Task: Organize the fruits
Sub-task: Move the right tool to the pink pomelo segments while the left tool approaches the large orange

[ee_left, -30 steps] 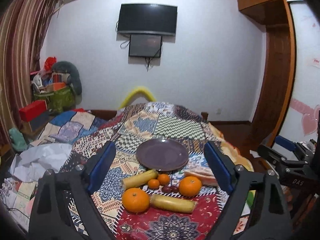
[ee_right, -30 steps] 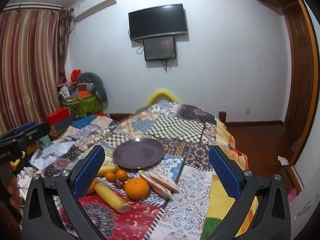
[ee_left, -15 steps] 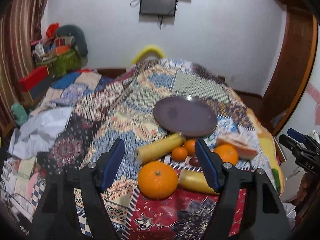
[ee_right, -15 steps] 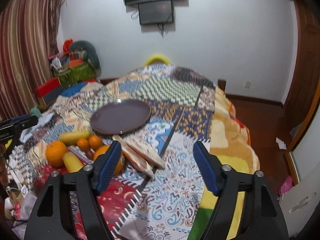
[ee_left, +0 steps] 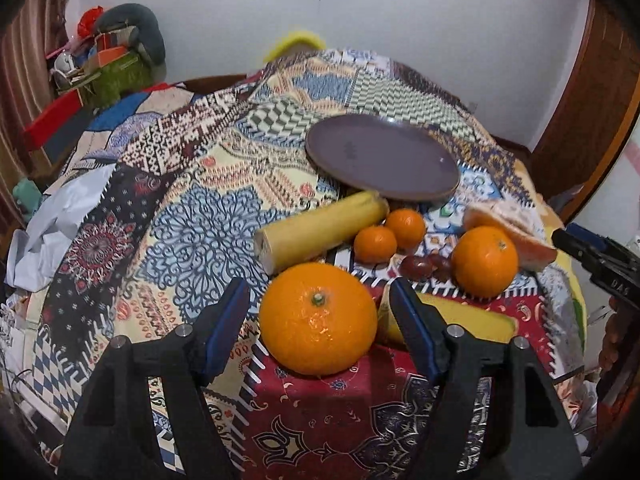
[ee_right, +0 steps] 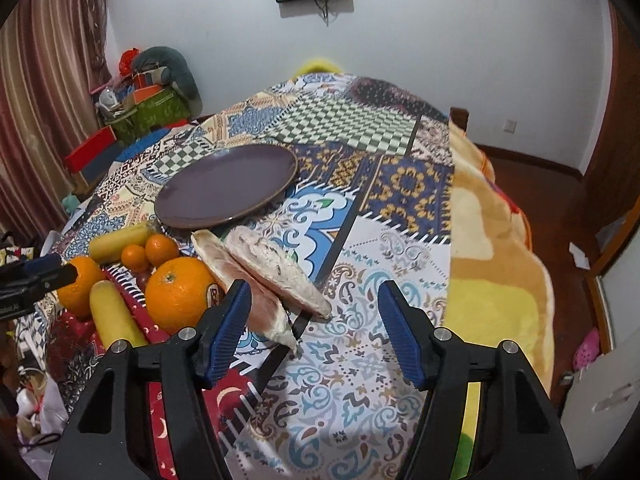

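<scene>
On patchwork bed (ee_left: 208,216), big orange (ee_left: 318,324) sits between spread fingers of left hand-held gripper (ee_left: 318,320), not squeezed. Firm, round, rolls easily; pinch widest middle. Right hand-held gripper (ee_right: 314,324) gaping, empty.

Left tool (ee_left: 318,320), right tool (ee_right: 314,322) — black frames, ribbed blue pads, silver screws
</scene>
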`<control>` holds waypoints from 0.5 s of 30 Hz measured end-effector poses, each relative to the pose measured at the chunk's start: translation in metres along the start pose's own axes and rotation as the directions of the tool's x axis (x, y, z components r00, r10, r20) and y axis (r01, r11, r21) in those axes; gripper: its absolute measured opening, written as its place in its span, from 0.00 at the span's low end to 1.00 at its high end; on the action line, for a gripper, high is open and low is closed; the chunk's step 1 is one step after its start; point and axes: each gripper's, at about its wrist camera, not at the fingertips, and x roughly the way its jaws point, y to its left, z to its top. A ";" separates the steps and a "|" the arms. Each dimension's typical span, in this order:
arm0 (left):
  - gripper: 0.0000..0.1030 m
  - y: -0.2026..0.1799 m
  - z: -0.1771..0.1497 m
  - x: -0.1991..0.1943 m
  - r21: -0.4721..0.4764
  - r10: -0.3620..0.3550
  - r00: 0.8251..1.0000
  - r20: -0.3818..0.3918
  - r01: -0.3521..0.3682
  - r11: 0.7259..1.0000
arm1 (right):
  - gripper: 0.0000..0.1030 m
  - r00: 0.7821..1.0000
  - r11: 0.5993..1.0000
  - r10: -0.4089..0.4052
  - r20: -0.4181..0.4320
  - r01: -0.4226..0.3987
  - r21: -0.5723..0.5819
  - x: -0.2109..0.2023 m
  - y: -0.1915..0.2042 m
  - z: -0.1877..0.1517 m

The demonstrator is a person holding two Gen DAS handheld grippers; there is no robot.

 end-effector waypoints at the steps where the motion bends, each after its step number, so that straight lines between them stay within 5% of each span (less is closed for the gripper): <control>1: 0.70 0.000 -0.001 0.003 0.001 0.004 1.000 -0.007 -0.004 1.000 | 0.61 1.000 1.000 0.010 -0.004 -0.010 0.007 0.002 -0.002 0.001; 15: 0.66 0.007 0.000 0.024 -0.039 -0.035 0.999 -0.040 0.034 0.999 | 0.61 0.993 0.996 0.084 -0.079 -0.085 -0.012 0.037 -0.007 0.014</control>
